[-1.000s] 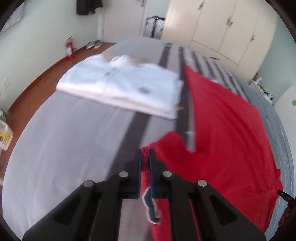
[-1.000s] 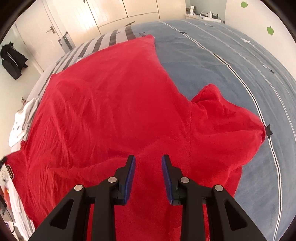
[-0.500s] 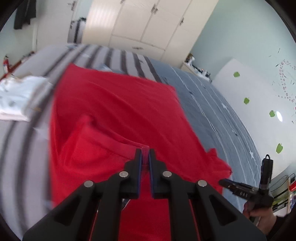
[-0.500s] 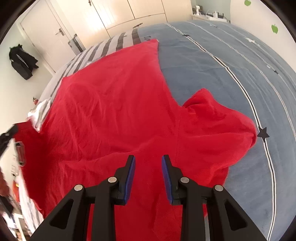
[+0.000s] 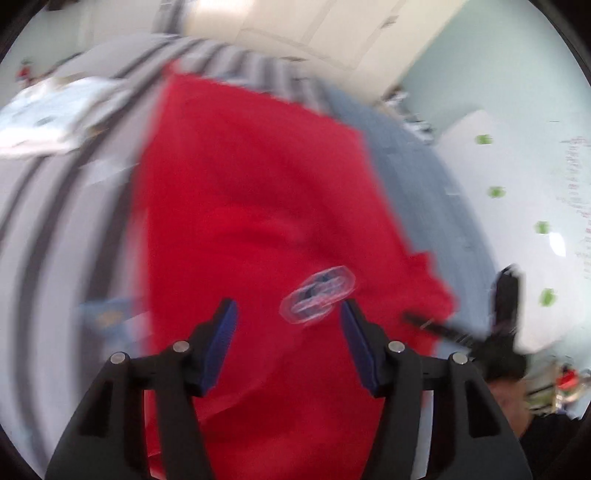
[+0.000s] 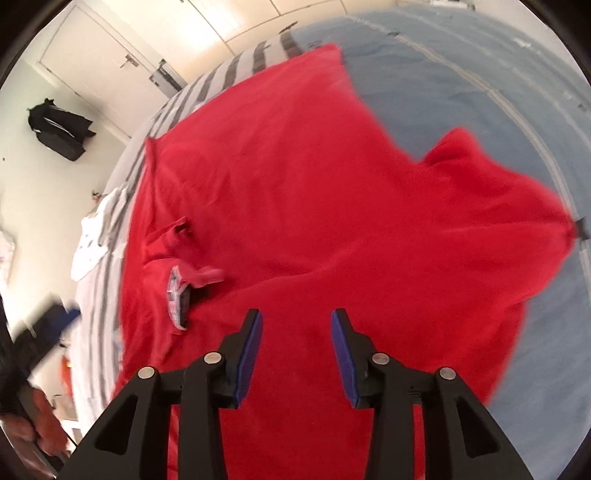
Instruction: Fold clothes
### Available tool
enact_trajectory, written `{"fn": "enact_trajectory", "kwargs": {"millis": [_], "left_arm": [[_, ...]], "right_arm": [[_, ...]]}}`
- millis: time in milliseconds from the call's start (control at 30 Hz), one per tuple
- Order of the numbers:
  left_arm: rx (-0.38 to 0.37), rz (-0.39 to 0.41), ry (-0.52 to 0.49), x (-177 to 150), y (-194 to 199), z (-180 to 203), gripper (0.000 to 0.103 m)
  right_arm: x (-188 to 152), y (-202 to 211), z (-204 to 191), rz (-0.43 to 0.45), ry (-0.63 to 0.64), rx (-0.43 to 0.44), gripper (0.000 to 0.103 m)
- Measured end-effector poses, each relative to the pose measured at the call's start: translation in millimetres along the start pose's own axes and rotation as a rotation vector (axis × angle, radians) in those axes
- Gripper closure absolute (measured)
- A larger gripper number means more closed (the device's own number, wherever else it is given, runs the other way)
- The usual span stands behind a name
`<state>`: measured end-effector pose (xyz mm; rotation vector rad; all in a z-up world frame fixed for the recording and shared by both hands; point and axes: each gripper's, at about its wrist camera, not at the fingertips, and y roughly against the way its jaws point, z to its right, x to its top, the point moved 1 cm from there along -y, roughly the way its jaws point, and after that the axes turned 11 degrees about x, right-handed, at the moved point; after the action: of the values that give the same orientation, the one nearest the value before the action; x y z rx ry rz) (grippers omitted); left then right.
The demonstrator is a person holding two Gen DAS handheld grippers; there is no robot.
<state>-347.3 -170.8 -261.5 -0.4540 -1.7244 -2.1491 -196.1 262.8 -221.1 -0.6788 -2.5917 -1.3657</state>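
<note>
A red shirt [image 5: 251, 192] lies spread on the bed, blurred in the left wrist view. My left gripper [image 5: 288, 308] hovers over it with its jaws opening and nothing pinched between them; a white-edged patch [image 5: 317, 295] on the cloth shows in the gap. In the right wrist view the same red shirt [image 6: 314, 184] fills the middle, one sleeve with its patch [image 6: 177, 295] folded inward on the left and the other sleeve sticking out to the right. My right gripper [image 6: 295, 321] hangs above the shirt's near part, its jaws opening, pads clear of the cloth.
Folded white clothes [image 5: 55, 114] sit on the grey striped part of the bed, and show again as white clothes [image 6: 92, 247]. Blue bedcover [image 6: 480, 92] lies right of the shirt. A black bag [image 6: 59, 129] hangs on the wall. Wardrobe doors [image 5: 295, 29] stand beyond the bed.
My left gripper carried the pinched sleeve across onto the shirt, then let it go and its jaws spread. The right gripper's jaws widened over the cloth.
</note>
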Motion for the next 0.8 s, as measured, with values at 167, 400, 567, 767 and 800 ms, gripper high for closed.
{"fn": "enact_trajectory", "kwargs": {"millis": [167, 400, 567, 767, 800], "left_arm": [[0.168, -0.043, -0.067, -48, 12, -43, 0.048], [0.168, -0.116, -0.081, -83, -5, -43, 0.048], [0.175, -0.147, -0.087, -87, -31, -38, 0.057], [0.221, -0.141, -0.143, -96, -33, -36, 0.097], [0.228, -0.142, -0.151, -98, -32, -36, 0.097]], "right_arm": [[7, -38, -26, -0.032, 0.001, 0.075, 0.057], [25, -75, -41, -0.076, -0.03, 0.109, 0.055], [31, -91, -37, -0.101, -0.1, 0.155, 0.055], [41, -106, -37, -0.075, -0.116, 0.186, 0.078], [43, -104, -41, -0.062, -0.088, 0.187, 0.083]]}}
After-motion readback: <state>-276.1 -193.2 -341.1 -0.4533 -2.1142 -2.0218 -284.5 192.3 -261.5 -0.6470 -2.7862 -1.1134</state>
